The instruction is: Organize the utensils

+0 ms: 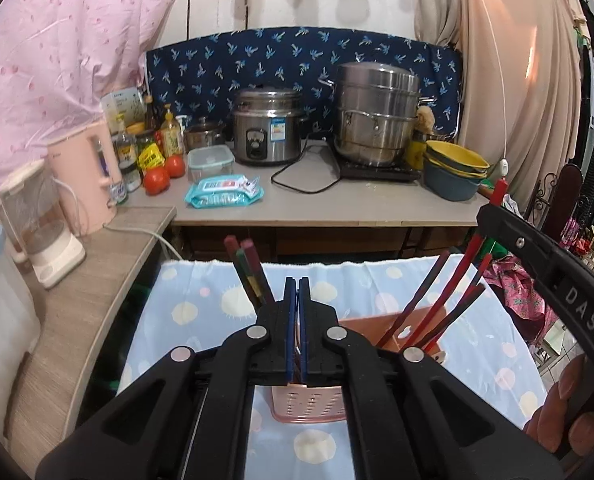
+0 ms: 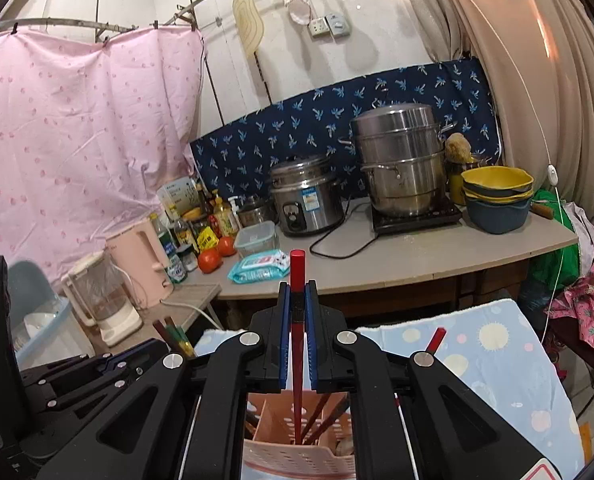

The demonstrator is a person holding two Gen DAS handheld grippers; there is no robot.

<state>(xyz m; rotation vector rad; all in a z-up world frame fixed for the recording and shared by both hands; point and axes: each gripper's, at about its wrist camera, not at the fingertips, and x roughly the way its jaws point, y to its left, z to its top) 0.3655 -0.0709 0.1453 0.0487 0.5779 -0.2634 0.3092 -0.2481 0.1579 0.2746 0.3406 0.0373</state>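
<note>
Evenly lit, moderately bright indoors. Warm glare on beige curtain [image 1: 533, 60] upper right. Soft shadows on back wall [image 2: 337, 60]. Strong fisheye bending, dark vignette at corners. Focus sharp.

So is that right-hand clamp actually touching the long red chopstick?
Touching. The right wrist view shows the right gripper with blue pads pressed against the red chopstick.

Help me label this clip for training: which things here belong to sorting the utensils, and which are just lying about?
Part of the job:
- red chopstick, clamped in the right gripper
- pink utensil holder with chopsticks standing in it
- left gripper, shut on the holder's wall

Lying about:
- rice cooker
- steamer pot
- tomatoes
- wet wipes pack
- pink kettle
- stacked bowls
</note>
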